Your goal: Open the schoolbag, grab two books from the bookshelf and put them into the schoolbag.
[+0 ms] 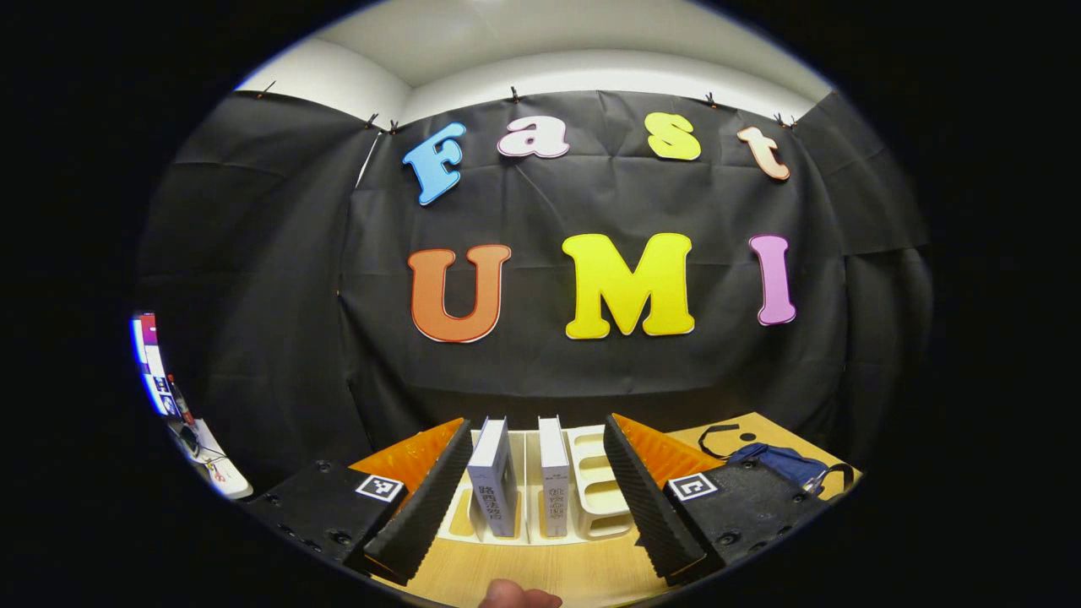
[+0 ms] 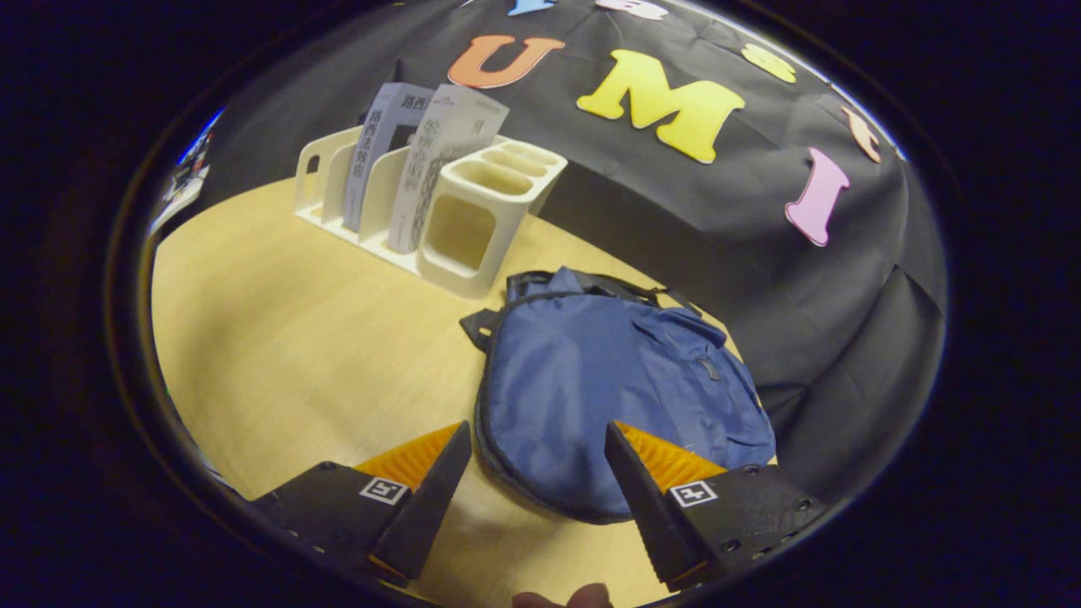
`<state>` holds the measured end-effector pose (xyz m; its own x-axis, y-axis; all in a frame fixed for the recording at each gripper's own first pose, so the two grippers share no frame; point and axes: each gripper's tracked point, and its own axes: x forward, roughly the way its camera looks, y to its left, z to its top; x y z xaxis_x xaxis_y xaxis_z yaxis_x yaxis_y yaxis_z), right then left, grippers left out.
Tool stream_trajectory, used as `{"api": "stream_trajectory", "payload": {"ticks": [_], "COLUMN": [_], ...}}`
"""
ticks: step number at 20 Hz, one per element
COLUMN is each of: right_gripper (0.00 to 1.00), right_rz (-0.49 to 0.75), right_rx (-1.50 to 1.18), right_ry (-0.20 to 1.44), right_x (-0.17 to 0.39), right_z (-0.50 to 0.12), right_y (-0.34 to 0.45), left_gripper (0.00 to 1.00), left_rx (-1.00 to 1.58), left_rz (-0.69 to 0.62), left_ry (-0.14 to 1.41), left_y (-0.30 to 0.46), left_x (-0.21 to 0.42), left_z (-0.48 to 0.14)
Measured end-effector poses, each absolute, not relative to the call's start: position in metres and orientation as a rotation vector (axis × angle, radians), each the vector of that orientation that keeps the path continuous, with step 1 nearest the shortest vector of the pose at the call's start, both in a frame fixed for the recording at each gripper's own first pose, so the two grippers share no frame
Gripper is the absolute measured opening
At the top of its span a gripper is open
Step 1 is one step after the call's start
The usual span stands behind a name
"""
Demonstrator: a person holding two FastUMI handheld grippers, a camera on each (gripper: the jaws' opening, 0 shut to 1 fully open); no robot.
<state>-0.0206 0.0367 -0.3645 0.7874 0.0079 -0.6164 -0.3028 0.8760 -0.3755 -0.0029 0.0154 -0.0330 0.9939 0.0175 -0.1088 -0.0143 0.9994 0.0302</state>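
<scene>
The left tool [image 1: 530,507] is held with its fingers spread wide above the wooden surface [image 1: 549,570]. Straight ahead, framed between the fingers, a white bookshelf [image 1: 591,490] is seen with two books [image 1: 497,477] standing upright in neighbouring slots, spines facing the tool. Beyond the right finger, a blue schoolbag [image 1: 781,463] lies on the surface, its black strap looped beside it.

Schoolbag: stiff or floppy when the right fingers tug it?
Probably floppy: the blue schoolbag lies flat and creased on the table, looking like thin fabric. Likely light, since it looks empty and slumped. It may slide or bunch rather than hold shape.
</scene>
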Motion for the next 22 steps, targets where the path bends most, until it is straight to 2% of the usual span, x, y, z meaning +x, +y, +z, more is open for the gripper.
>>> {"api": "stream_trajectory", "payload": {"ticks": [2,5,9,11,13,14,15,16,17,18,19,20,21,22], "right_gripper": [0.99,0.96,0.94,0.98,0.99,0.94,0.94,0.99,0.95,0.99,0.95,0.99,0.93,0.99], "right_rz": [0.171,0.166,0.125,0.117,0.113,0.113,0.113,0.114,0.117,0.121,0.12,0.109,0.092,0.072], "right_rx": [-0.497,-0.535,-0.623,-0.672,-0.699,-0.704,-0.707,-0.707,-0.706,-0.704,-0.705,-0.713,-0.714,-0.702], "right_ry": [0.661,0.647,0.542,0.522,0.539,0.553,0.564,0.572,0.578,0.585,0.596,0.612,0.626,0.641], "right_x": [-0.019,-0.015,-0.005,-0.005,-0.007,-0.009,-0.011,-0.013,-0.015,-0.017,-0.022,-0.027,-0.03,-0.034], "right_z": [-0.374,-0.37,-0.343,-0.341,-0.347,-0.351,-0.354,-0.357,-0.36,-0.362,-0.365,-0.369,-0.372,-0.375], "right_y": [0.038,0.039,0.035,0.034,0.03,0.028,0.028,0.027,0.027,0.027,0.025,0.02,0.011,0.004], "left_gripper": [0.98,0.98,0.98,0.98,0.98,0.98,0.98,0.98,0.98,0.98,0.98,0.98,0.98,0.98], "left_rx": [0.036,0.039,0.029,0.022,0.022,0.022,0.023,0.023,0.023,0.022,0.019,0.016,0.014,0.013], "left_rz": [0.024,0.032,0.037,0.038,0.04,0.039,0.039,0.039,0.04,0.04,0.04,0.039,0.036,0.033], "left_ry": [0.108,0.112,0.116,0.121,0.124,0.123,0.124,0.125,0.126,0.128,0.13,0.133,0.136,0.14], "left_y": [0.018,0.02,0.022,0.022,0.022,0.023,0.023,0.024,0.024,0.025,0.025,0.024,0.023,0.022], "left_x": [0.0,0.0,0.002,0.002,0.001,0.001,0.002,0.001,0.001,0.0,0.0,0.0,0.001,0.0], "left_z": [-0.033,-0.033,-0.035,-0.037,-0.037,-0.036,-0.036,-0.036,-0.037,-0.039,-0.04,-0.041,-0.042,-0.043]}}
